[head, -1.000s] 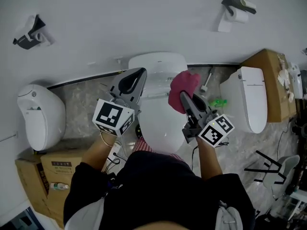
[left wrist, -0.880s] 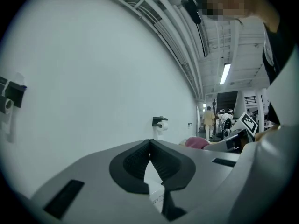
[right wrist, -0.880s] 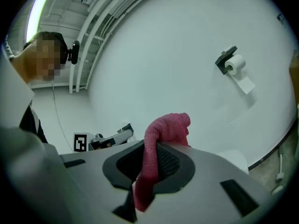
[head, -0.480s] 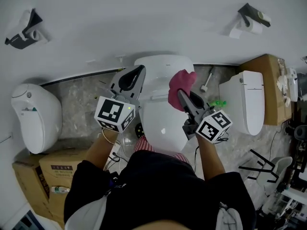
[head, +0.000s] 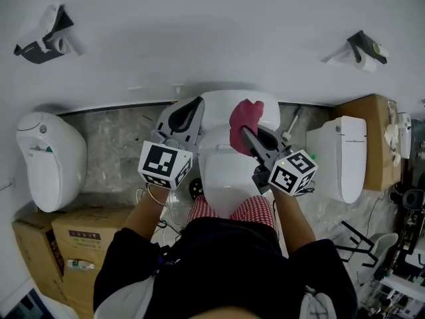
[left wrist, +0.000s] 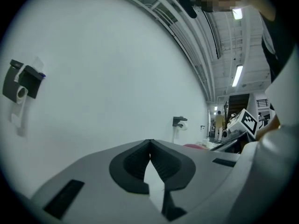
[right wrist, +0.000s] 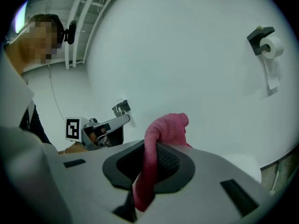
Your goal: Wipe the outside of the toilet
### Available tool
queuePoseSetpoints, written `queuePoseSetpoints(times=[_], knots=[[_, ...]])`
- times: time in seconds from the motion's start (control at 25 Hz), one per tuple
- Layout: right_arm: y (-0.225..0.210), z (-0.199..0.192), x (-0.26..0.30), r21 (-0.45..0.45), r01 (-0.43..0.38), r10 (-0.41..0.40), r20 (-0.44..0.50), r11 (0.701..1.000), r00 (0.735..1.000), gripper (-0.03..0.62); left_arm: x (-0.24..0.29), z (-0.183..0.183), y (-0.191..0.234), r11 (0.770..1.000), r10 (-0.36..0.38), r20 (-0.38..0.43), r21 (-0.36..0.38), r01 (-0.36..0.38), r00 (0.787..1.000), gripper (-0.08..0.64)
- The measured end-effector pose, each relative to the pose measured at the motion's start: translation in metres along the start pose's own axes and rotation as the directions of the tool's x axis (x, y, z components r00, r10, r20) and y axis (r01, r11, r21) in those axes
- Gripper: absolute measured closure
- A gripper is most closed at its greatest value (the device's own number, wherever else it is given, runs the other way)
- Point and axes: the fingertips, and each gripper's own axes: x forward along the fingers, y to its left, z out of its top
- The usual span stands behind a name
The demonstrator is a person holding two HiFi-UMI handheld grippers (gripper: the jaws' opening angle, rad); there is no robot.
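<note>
Pink cloth (head: 247, 115) looked soft, light and limp; the right gripper (head: 248, 135) had its jaws clamped on a bunched fold, probably the surest hold; it lay on the white toilet (head: 226, 178) at 1 o'clock; the left gripper (head: 191, 106) hovered at 10 o'clock, jaws together, empty.

Pink cloth (head: 246, 119) (white toilet (head: 229, 178) beneath)

White wall (head: 199, 32), grey marbled floor (head: 113, 145) — cardboard box (head: 362, 121) at far right.
</note>
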Motion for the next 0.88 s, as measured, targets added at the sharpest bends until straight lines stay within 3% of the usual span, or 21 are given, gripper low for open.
queuePoseSetpoints(times=[0.36,0.64,0.8,0.88], knots=[[-0.004,-0.014,0.031,-0.009,-0.073,0.072,-0.065,0.997,0.995,0.537,-0.030,-0.002,0.013,0.995,0.099,0.009,0.020,-0.099,0.995,0.551],[-0.018,-0.027,0.089,-0.049,-0.128,0.119,-0.145,0.991,0.982,0.537,-0.031,-0.015,0.036,0.981,0.191,0.014,-0.037,-0.190,0.981,0.551],[-0.037,-0.051,0.125,-0.107,-0.134,0.105,-0.243,0.985,0.964,0.537,-0.025,-0.031,0.043,0.971,0.229,0.017,-0.080,-0.227,0.973,0.551],[-0.051,-0.068,0.141,-0.162,-0.112,0.057,-0.309,0.980,0.949,0.537,-0.024,-0.045,0.046,0.964,0.247,0.007,-0.101,-0.245,0.969,0.551]])
